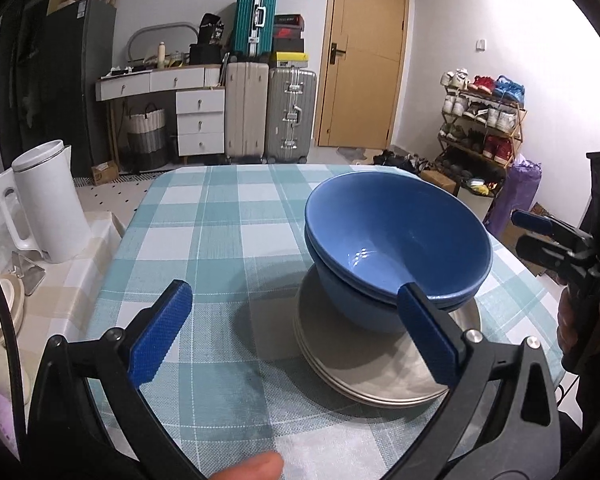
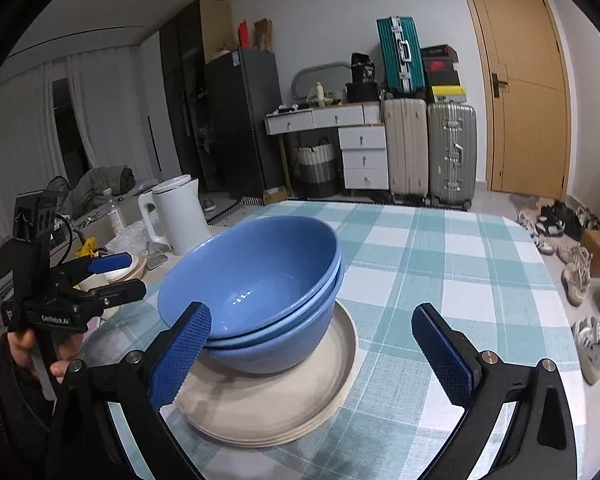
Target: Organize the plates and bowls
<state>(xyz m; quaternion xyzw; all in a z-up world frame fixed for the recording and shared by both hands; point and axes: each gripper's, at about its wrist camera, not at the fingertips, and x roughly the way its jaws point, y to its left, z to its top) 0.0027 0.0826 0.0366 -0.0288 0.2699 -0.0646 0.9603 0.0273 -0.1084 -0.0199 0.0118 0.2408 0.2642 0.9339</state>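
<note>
Nested blue bowls (image 1: 396,248) sit on a stack of beige plates (image 1: 380,368) on the checked tablecloth. In the right wrist view the bowls (image 2: 256,280) and plates (image 2: 268,404) lie left of centre. My left gripper (image 1: 296,320) is open and empty; its right finger stands just in front of the bowls' rim, not touching as far as I can tell. My right gripper (image 2: 312,340) is open and empty, its left finger in front of the bowls. The right gripper also shows in the left wrist view (image 1: 540,236), and the left gripper in the right wrist view (image 2: 120,272).
A white kettle (image 1: 48,208) stands on a side surface left of the table (image 1: 220,220). Suitcases, white drawers and a wooden door line the far wall. A shoe rack (image 1: 484,120) is at the right. Shoes lie on the floor.
</note>
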